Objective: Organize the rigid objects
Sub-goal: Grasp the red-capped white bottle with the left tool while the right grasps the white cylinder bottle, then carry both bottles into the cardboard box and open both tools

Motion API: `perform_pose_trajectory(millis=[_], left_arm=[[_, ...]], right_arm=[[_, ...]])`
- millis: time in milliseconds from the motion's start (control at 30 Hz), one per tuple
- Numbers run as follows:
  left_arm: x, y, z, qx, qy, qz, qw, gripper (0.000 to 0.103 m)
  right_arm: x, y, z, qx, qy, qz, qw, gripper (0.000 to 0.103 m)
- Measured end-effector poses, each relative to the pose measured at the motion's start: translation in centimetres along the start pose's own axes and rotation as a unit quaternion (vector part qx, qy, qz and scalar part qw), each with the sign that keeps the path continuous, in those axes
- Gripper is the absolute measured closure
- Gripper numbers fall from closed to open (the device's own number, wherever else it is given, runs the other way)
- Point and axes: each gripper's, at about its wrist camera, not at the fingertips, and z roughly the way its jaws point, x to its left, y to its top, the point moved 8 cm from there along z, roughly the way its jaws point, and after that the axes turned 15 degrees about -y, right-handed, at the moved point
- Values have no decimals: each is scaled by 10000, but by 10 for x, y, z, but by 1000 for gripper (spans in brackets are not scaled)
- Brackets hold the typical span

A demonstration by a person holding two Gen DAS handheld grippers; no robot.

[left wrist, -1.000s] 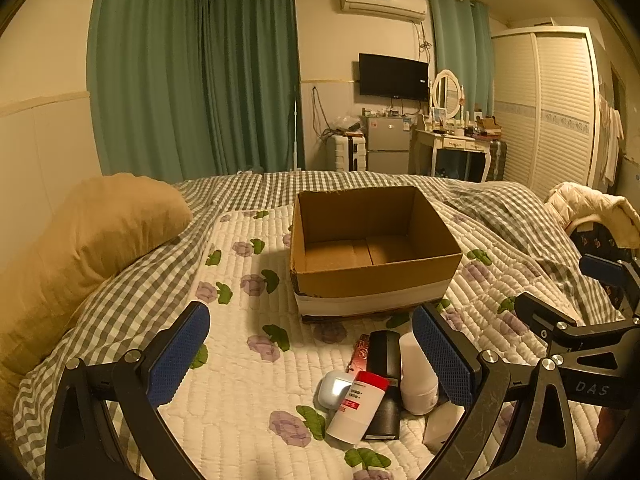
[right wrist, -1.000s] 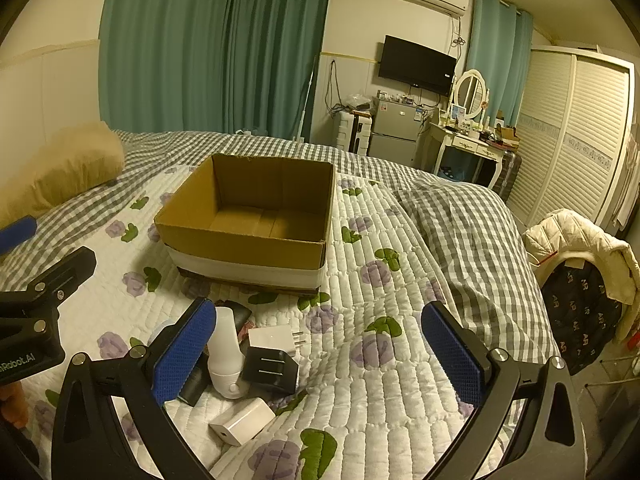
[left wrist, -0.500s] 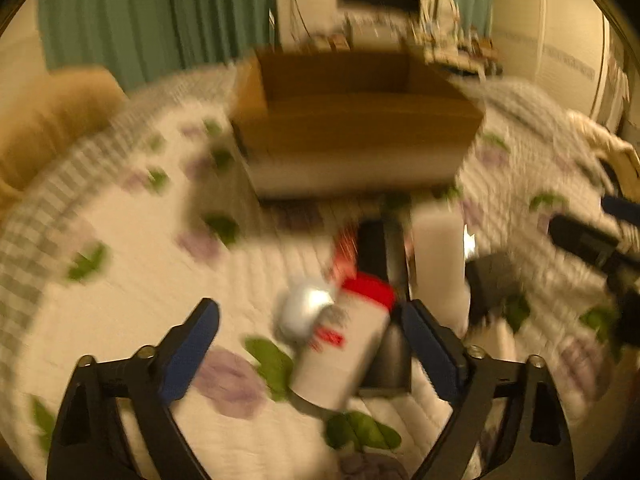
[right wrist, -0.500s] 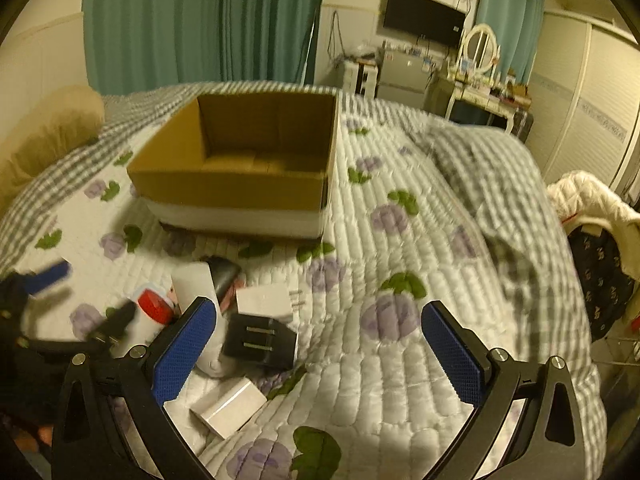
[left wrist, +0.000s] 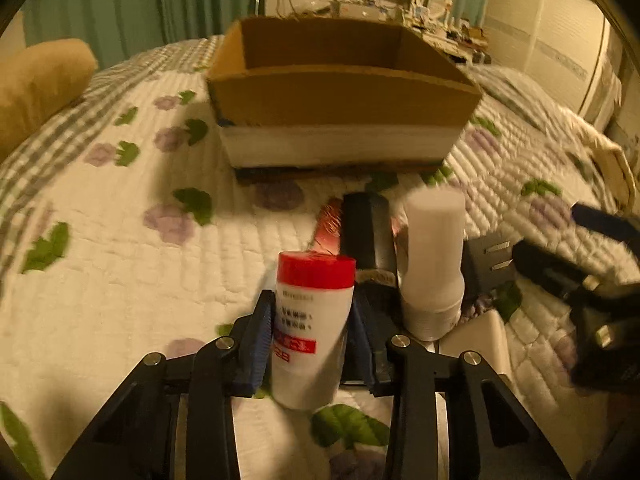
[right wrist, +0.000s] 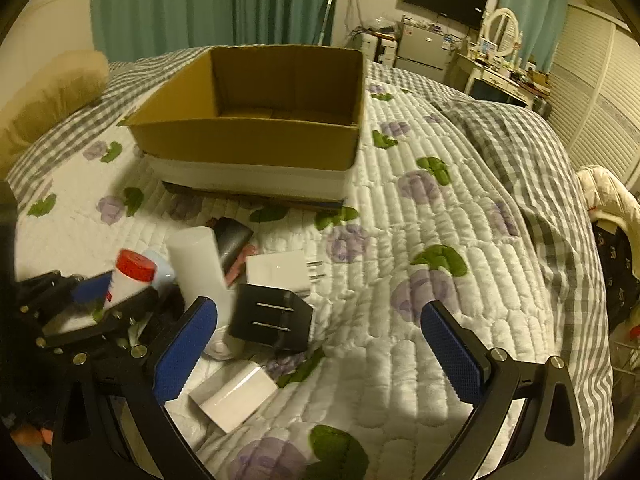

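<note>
Left claw [left wrist: 311, 344] clamps the red-capped white bottle [left wrist: 310, 324] for the cardboard box [left wrist: 340, 96] just beyond; right claw [right wrist: 320, 344] gapes unloaded.

Cardboard box [right wrist: 256, 128] sits far-centre on the bed [right wrist: 460, 264]. Near-left of it, the object cluster: bottle [left wrist: 310, 324] between the left hand-held gripper [left wrist: 310, 344] pads, cylinder [left wrist: 434, 260] just right of it, plug adapter [right wrist: 272, 322] further right. Pillow [right wrist: 52, 92] far left.
</note>
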Motion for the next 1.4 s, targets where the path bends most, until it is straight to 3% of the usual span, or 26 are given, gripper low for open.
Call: perform_pose_trajectory(millis=[100, 267, 367, 433, 500, 733, 900, 1033, 1233, 1400], left_arm=[[14, 11, -15, -147, 136, -73, 9998, 67], [31, 23, -30, -300, 317, -102, 9990, 67], [34, 26, -35, -344, 289, -107, 9989, 67], [34, 29, -37, -373, 282, -65, 9989, 67], [32, 32, -40, -413, 266, -36, 9988, 67], [15, 69, -67, -753, 184, 220, 9967, 67], [1, 130, -88, -1175, 212, 486, 9917, 67], [-9, 187, -95, -1445, 205, 661, 9871, 67], [-6, 244, -67, -1407, 397, 763, 9863, 67], [10, 246, -16, -1063, 388, 590, 9918, 67]], right_arm=[[20, 6, 0, -53, 212, -224, 9995, 5], [55, 19, 9, -3, 667, -410, 9969, 19], [70, 22, 18, 84, 743, -532, 9958, 38], [76, 23, 21, 117, 826, -593, 9948, 60], [77, 22, 16, 61, 849, -613, 9945, 71], [53, 52, -39, -605, 1074, -239, 9921, 71], [18, 126, -91, -1489, 908, -54, 9847, 71], [0, 184, -107, -1877, 734, 33, 9795, 71], [-4, 242, -78, -1768, 651, 122, 9820, 71], [2, 247, -28, -1364, 662, 103, 9884, 71]])
